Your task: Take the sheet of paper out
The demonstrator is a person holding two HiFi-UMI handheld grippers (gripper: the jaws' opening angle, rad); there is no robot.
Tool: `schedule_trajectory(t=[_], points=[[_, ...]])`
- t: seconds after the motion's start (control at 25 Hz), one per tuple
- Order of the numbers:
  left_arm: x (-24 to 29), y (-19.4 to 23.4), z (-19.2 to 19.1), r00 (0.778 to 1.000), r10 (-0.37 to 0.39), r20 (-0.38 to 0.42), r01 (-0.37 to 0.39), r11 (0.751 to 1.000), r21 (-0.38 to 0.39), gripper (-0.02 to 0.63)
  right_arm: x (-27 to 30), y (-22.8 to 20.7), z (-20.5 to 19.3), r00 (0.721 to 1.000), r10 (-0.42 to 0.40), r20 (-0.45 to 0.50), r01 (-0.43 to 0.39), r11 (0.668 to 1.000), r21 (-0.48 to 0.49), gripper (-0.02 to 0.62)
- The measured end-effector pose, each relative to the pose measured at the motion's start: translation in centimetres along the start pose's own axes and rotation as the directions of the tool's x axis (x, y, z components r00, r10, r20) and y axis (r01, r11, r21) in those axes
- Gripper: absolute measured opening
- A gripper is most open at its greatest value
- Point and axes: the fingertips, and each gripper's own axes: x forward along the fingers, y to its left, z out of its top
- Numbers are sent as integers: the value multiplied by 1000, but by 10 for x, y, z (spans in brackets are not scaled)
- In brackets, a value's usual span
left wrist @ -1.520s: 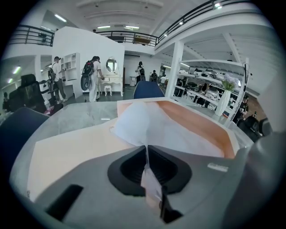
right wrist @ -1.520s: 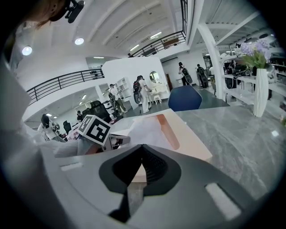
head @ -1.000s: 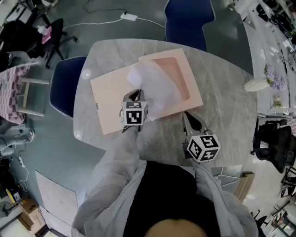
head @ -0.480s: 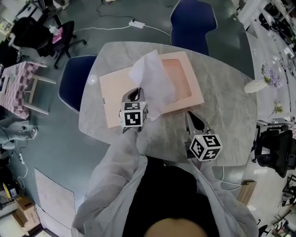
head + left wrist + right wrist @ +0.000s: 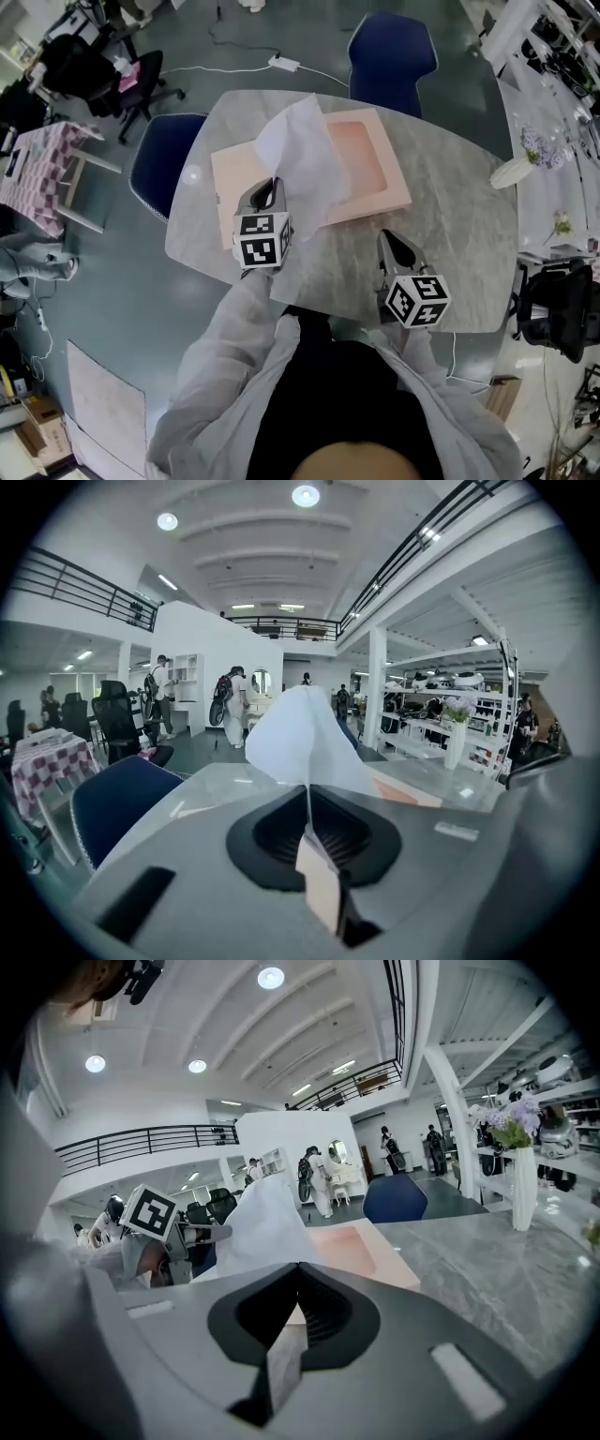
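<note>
Showing, head view, left gripper [image 5: 271,185] clamping paper [image 5: 298,155] above the box [image 5: 375,173], right gripper [image 5: 385,238] just short of the box; left gripper view, jaws pinched on paper; right gripper view, jaws together, empty, facing the box.

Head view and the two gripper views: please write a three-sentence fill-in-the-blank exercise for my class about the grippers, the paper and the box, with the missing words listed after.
The left gripper has its jaws ____ on the white sheet of paper.
The right gripper has its jaws together and holds ____.
The box below the paper is coloured ____.
Missing words: shut; nothing; pink.
</note>
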Motion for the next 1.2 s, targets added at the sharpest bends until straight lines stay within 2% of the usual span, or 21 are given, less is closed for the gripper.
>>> schedule_trajectory(t=[0.32,0.64,0.88,1.2], points=[[-65,-16,4,996,-25,80,26,1000,-14,11,-39,16,-12,999,11,38,-11,1000,-8,12],[-131,-52,-14,992,-58,116,58,998,-2,11,-88,25,-32,998,1,68,0,1000,-9,12],[-173,-89,-42,988,-112,108,111,994,14,11,-130,29,-45,994,-21,108,21,1000,3,12],[-219,-140,-100,975,-210,69,210,978,5,11,-181,40,-83,995,-17,98,18,1000,-12,12]])
